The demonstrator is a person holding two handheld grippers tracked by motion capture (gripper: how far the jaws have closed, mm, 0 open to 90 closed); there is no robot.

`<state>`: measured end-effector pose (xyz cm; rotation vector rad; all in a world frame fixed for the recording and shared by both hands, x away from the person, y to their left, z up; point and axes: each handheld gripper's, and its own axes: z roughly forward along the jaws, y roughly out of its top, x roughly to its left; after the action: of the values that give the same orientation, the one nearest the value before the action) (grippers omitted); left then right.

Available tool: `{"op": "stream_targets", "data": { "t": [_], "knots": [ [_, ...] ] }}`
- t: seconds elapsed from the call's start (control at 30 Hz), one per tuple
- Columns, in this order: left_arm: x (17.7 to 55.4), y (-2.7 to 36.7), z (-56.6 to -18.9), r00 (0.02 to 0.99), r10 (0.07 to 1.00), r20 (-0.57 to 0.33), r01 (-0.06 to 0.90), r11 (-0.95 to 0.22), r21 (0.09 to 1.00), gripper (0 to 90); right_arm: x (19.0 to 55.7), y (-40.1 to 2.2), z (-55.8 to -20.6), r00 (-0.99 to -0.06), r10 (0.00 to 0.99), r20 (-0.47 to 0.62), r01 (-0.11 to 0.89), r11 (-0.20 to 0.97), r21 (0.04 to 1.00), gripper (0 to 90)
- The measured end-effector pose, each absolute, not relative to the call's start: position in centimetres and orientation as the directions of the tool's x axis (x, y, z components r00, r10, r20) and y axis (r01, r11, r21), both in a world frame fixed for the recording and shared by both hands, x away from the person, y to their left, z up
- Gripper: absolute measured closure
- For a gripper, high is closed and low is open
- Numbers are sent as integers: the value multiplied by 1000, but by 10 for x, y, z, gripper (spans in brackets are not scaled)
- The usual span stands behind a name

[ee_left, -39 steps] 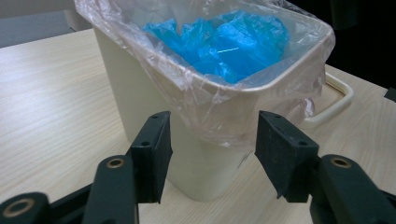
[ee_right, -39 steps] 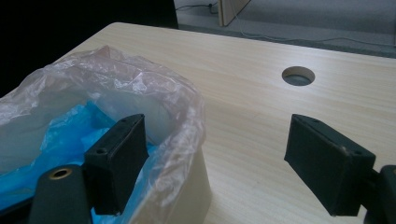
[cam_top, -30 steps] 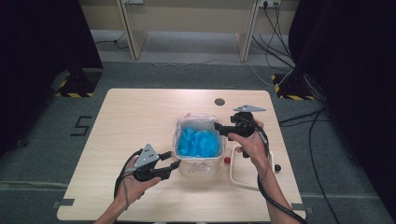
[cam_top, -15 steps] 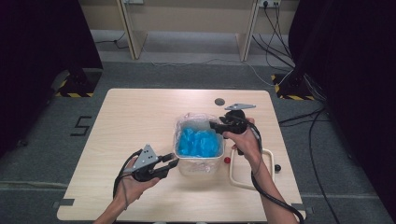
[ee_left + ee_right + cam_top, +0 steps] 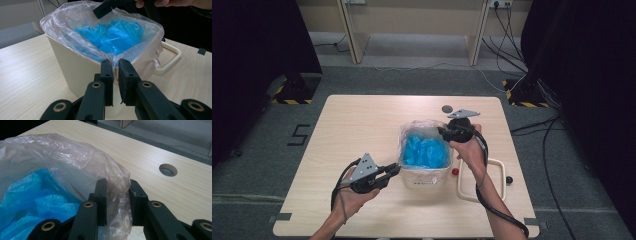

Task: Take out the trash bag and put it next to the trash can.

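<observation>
While pinching the clear liner (image 5: 75, 20), both tongs (image 5: 115, 72) (image 5: 117, 195), closing, on the unlabelled cream bin (image 5: 72, 67).

A cream bin (image 5: 426, 176) stands upright between the two claws, lined with a clear plastic bag (image 5: 75, 17) holding crumpled blue plastic (image 5: 426, 150); both claws pinch the bag's rim.

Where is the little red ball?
In the high view the little red ball lies on the table, just right of the cream bin and beside the cream handle loop, below the right gripper.
</observation>
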<state>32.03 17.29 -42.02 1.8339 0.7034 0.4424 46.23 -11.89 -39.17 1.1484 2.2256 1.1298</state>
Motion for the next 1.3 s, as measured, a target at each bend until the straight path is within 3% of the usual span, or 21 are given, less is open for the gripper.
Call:
{"op": "stream_targets", "data": {
  "t": [0.6, 1.3],
  "knots": [
    [321, 175, -412, 763, 645, -39, 244, -231, 942, 848, 457, -115, -375, -607, 795, -20, 419, 341, 842, 853],
    [319, 189, -375, 767, 641, -44, 217, -194, 957, 854, 453, -109, -330, -644, 765, 14, 378, 303, 875, 860]
  ]
}}
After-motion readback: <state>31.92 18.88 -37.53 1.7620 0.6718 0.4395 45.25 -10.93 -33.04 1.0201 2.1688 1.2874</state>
